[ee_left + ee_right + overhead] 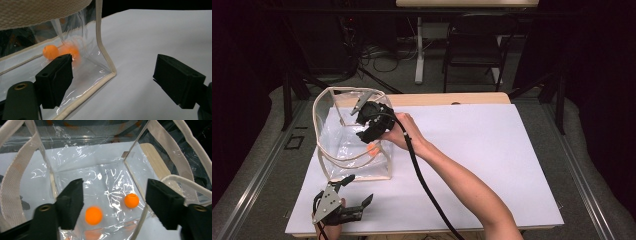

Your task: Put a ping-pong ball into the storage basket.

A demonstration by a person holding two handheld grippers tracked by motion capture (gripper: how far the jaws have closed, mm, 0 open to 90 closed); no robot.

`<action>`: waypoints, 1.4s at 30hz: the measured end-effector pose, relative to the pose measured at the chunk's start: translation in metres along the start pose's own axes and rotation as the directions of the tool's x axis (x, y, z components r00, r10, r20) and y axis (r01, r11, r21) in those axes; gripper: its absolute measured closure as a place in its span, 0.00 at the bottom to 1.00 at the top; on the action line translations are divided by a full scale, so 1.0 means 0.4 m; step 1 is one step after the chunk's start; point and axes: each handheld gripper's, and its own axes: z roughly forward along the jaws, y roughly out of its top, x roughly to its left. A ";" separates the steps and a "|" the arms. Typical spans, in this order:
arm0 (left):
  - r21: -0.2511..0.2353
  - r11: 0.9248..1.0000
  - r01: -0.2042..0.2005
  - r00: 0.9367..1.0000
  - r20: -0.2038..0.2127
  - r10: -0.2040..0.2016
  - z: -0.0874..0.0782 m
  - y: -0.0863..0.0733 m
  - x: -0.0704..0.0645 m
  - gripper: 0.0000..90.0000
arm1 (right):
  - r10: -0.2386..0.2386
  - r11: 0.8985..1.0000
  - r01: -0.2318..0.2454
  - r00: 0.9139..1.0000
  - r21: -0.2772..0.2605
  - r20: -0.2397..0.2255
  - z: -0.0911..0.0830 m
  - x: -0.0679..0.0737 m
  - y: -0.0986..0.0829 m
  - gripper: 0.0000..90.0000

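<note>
Jaws on the right gripper (371,120) are hanging released over the clear bag (334,142), two orange balls (131,200) sitting inside; left gripper (354,195) is lying released beside it.

Right gripper (113,206) jaws apart above clear bag (82,157); two orange balls (131,200), one blurred.

We see a glossy clear plastic bag (105,180) with rough woven cloth trim (42,11), smooth orange balls (131,200) between matt black fingers (71,202).
</note>
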 end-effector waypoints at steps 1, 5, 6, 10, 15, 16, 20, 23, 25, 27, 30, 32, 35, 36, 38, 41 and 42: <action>0.000 1.000 -0.001 1.000 0.000 0.001 0.000 0.000 0.000 0.17 | 0.007 1.000 -0.007 1.000 -0.008 0.000 -0.003 -0.003 -0.001 0.30; 0.000 1.000 0.000 1.000 0.001 0.000 0.000 0.000 0.000 0.17 | 0.040 0.998 -0.040 0.999 -0.047 -0.006 -0.017 -0.015 -0.009 0.18; 0.000 1.000 0.001 1.000 0.000 -0.001 0.000 0.000 0.000 0.17 | 0.049 0.997 -0.050 0.999 -0.053 -0.015 -0.022 -0.018 -0.011 0.16; 0.006 1.000 -0.001 1.000 0.002 0.001 0.001 0.000 -0.001 0.17 | 0.066 0.995 -0.069 0.997 -0.076 -0.039 -0.040 -0.031 -0.019 0.12; 0.000 1.000 -0.003 1.000 -0.004 0.003 -0.004 0.000 -0.002 0.17 | 0.086 0.991 -0.093 0.994 -0.101 -0.069 -0.067 -0.045 -0.028 0.09; -0.001 1.000 0.000 1.000 -0.006 0.000 -0.005 0.001 -0.003 0.17 | 0.088 0.990 -0.096 0.993 -0.105 -0.075 -0.073 -0.047 -0.030 0.09; 0.002 1.000 -0.003 1.000 -0.002 0.003 -0.003 0.001 -0.003 0.17 | 0.100 0.988 -0.109 0.991 -0.108 -0.086 -0.088 -0.057 -0.042 0.08; 0.002 1.000 -0.005 1.000 0.000 0.005 -0.003 0.002 -0.005 0.17 | 0.102 0.988 -0.112 0.991 -0.110 -0.092 -0.097 -0.063 -0.054 0.07; 0.001 1.000 -0.003 1.000 -0.005 0.003 -0.005 0.001 -0.003 0.17 | 0.110 0.987 -0.120 0.990 -0.111 -0.092 -0.100 -0.067 -0.062 0.07; -0.001 1.000 -0.002 1.000 -0.007 0.002 -0.006 0.002 -0.004 0.17 | 0.114 0.986 -0.124 0.989 -0.112 -0.092 -0.102 -0.070 -0.068 0.06; -0.001 1.000 -0.006 1.000 -0.007 0.006 -0.007 0.002 -0.005 0.17 | 0.120 0.986 -0.130 0.988 -0.108 -0.092 -0.105 -0.071 -0.079 0.05; 0.000 1.000 -0.006 1.000 -0.006 0.006 -0.006 0.002 -0.005 0.17 | 0.125 0.985 -0.135 0.988 -0.111 -0.092 -0.109 -0.073 -0.089 0.05; 0.003 1.000 -0.006 1.000 -0.003 0.006 -0.004 0.001 -0.005 0.17 | 0.131 0.983 -0.142 0.987 -0.114 -0.095 -0.113 -0.076 -0.104 0.04; 0.002 1.000 -0.007 1.000 -0.003 0.007 -0.004 0.001 -0.005 0.17 | 0.133 0.983 -0.143 0.987 -0.112 -0.091 -0.115 -0.077 -0.111 0.04; 0.001 1.000 -0.007 1.000 -0.004 0.007 -0.005 0.001 -0.005 0.17 | 0.136 0.983 -0.146 0.987 -0.110 -0.089 -0.116 -0.080 -0.121 0.04; 0.004 1.000 -0.005 1.000 -0.003 0.005 -0.004 0.001 -0.004 0.17 | 0.148 0.982 -0.158 0.985 -0.108 -0.090 -0.121 -0.087 -0.136 0.03; 0.002 1.000 -0.006 1.000 -0.003 0.006 -0.003 0.002 -0.005 0.17 | 0.152 0.981 -0.161 0.985 -0.110 -0.085 -0.123 -0.088 -0.139 0.03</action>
